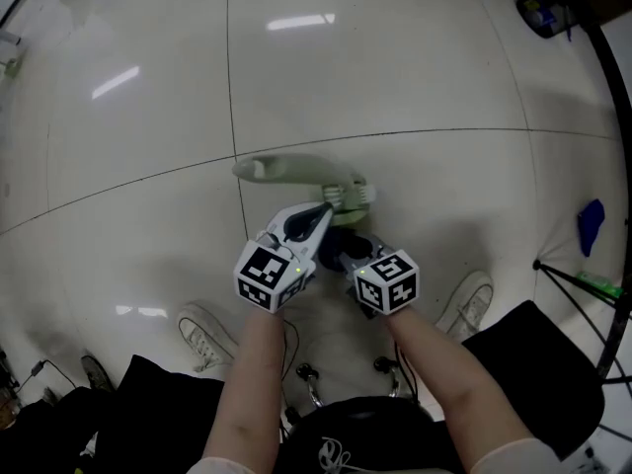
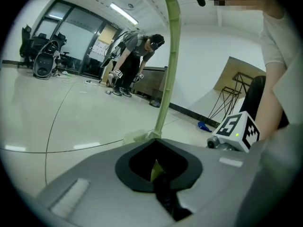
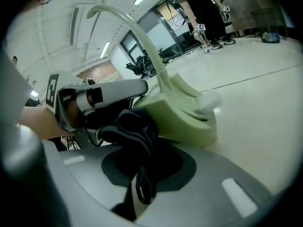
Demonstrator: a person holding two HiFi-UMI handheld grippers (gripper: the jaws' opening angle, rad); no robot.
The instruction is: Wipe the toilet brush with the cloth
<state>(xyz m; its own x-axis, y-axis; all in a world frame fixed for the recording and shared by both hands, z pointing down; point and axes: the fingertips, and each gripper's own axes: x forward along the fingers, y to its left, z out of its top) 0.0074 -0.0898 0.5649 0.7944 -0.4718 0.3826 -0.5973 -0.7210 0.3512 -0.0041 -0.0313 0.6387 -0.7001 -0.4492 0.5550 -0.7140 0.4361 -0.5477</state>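
Observation:
The pale green toilet brush [image 1: 296, 171] is held low over the white floor, its handle [image 2: 170, 56] pointing left and away from me in the head view. My left gripper [image 1: 318, 217] is shut on the brush near its base [image 2: 156, 168]. My right gripper [image 1: 346, 252] is shut on a dark cloth [image 3: 135, 131], which bunches up against the underside of the green brush head [image 3: 184, 115]. In the right gripper view the curved handle [image 3: 125, 20] rises behind the head, and the left gripper [image 3: 106, 94] lies just behind the cloth.
White tiled floor [image 1: 128, 87] lies all around. My shoes [image 1: 205, 336] [image 1: 472, 302] stand close beneath the grippers. A blue object [image 1: 591, 223] and a black tripod stand [image 1: 583, 286] are at the right. Another person [image 2: 135, 56] bends over far across the room.

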